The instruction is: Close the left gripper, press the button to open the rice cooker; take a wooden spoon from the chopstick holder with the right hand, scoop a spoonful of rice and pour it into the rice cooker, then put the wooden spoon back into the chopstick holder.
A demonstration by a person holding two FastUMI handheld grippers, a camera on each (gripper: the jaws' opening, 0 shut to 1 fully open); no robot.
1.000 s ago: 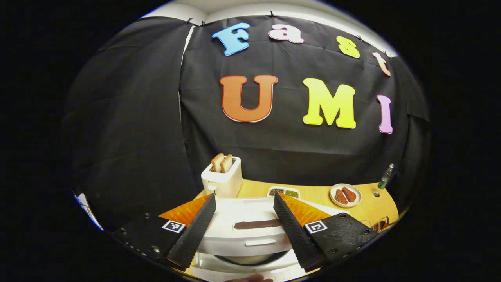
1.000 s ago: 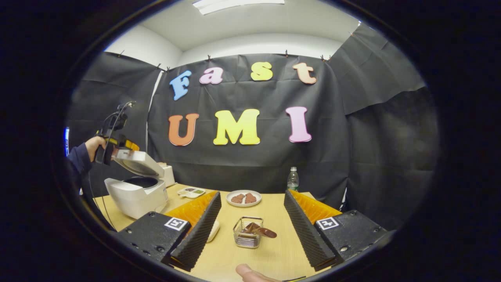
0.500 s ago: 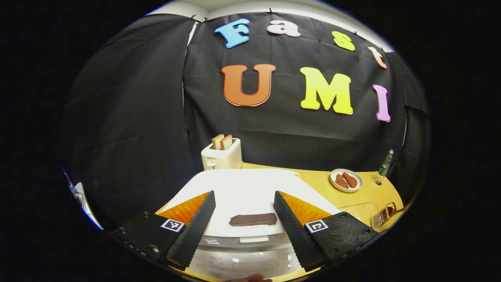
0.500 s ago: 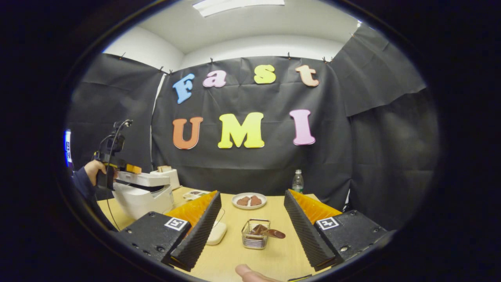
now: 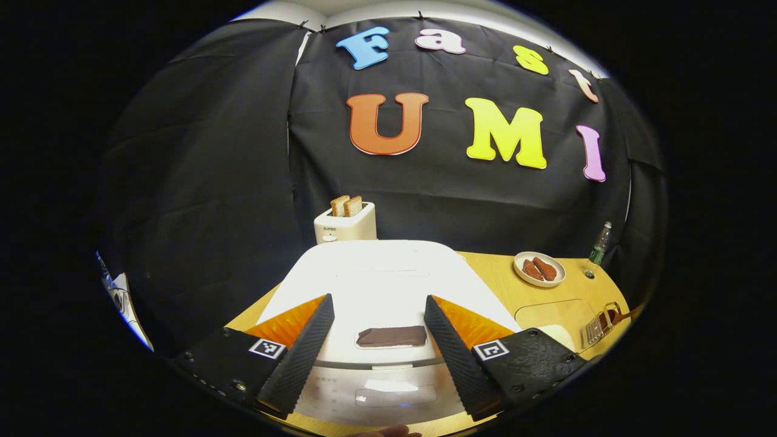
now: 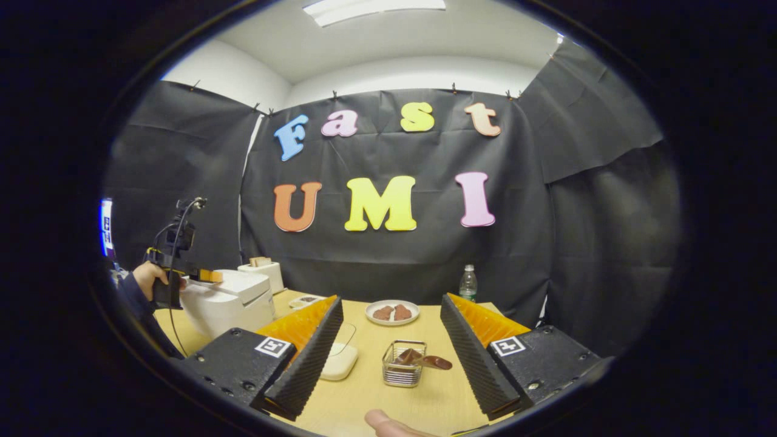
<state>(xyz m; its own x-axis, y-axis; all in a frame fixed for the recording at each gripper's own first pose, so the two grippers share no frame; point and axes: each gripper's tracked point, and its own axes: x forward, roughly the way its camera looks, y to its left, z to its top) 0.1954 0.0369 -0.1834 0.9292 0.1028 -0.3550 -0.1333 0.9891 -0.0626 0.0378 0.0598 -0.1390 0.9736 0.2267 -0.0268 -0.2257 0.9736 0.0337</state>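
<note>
Down goes the white rice cooker (image 5: 376,285) lid since a second ago, now shut at lower centre. My left gripper (image 5: 377,340) gapes above it, holding nothing (right gripper (image 6: 391,349) likewise), dark wooden spoon (image 6: 425,360) in wire chopstick holder (image 6: 403,364).

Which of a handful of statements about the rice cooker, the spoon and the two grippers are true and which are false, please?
1. The rice cooker's lid is down. True.
2. The wooden spoon is held in the right gripper. False: the spoon lies in the wire chopstick holder, and the right gripper is open with nothing between its fingers.
3. The left gripper hangs open over the front of the cooker lid. True.
4. The toaster is empty. False: two slices of toast stick out of it.
5. The plate holds brown pieces of food. True.
6. The water bottle lies on its side. False: it stands upright near the cloth wall.
</note>
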